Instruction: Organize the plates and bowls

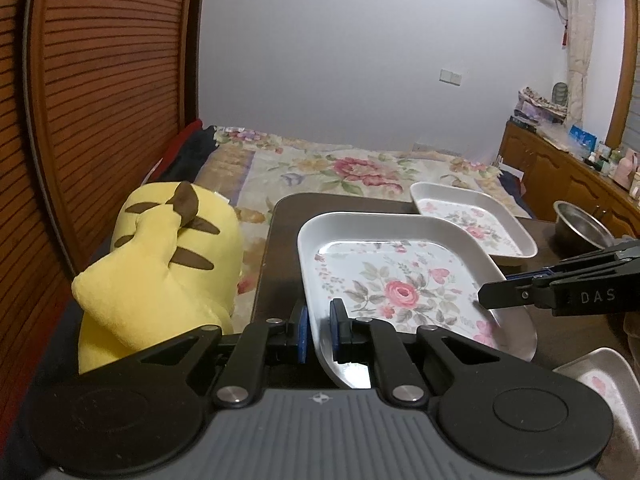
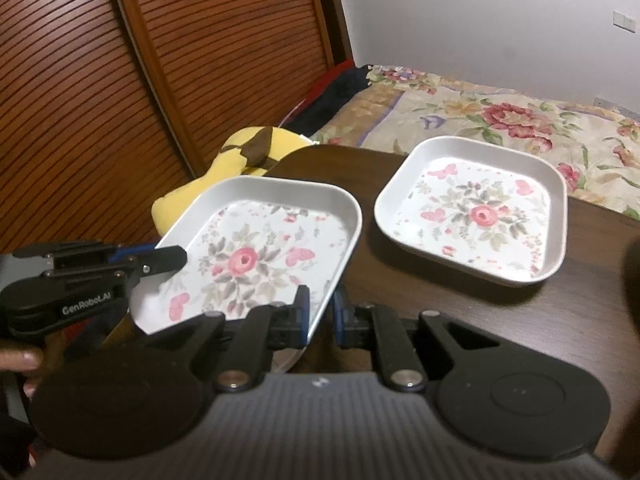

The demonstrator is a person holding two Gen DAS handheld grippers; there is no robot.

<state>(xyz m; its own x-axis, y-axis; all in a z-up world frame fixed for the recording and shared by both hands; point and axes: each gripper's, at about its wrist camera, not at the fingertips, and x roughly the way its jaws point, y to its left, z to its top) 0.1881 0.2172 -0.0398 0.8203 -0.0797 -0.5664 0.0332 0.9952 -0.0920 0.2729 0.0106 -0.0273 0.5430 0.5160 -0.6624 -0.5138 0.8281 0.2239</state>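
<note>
While your left gripper [image 1: 319, 334] and right gripper [image 2: 321, 312] each clamp a rim of the near floral plate [image 1: 400, 284], a second plate [image 2: 476, 212] lies beyond on the table [image 2: 560, 312], steel bowl [image 1: 582, 229] rightward, plush toy [image 1: 160, 264] leftward

Bare dark table [image 2: 460, 304] left open between the held plate [image 2: 256, 248] and second plate [image 2: 476, 212], left edge crowded by yellow plush [image 1: 160, 264], right side blocked by steel bowl [image 1: 582, 226].
</note>
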